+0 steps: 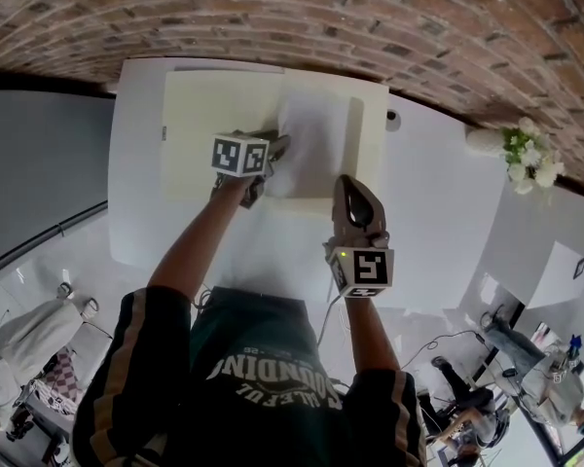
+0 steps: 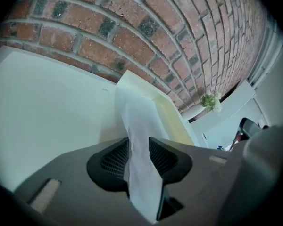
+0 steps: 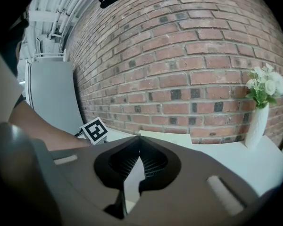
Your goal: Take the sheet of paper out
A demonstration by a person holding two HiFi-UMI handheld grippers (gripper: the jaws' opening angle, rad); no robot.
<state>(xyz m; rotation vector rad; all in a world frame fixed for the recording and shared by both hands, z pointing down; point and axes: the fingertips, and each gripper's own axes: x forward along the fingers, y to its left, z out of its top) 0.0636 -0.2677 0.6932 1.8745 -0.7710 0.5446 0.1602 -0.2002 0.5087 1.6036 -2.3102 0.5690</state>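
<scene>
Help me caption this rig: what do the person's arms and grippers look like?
Both grippers, left gripper and right gripper, are grey-brown with tapered jaws and ribbed black pads. Each carries a white cube with black square markers; a green light glows by the right one's. The person wears a dark green T-shirt whose short sleeves have tan stripes.

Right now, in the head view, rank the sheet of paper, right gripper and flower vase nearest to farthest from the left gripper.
1. Sheet of paper: pinched in the left gripper.
2. Right gripper: close, to its right.
3. Flower vase: far right, by the wall.
</scene>
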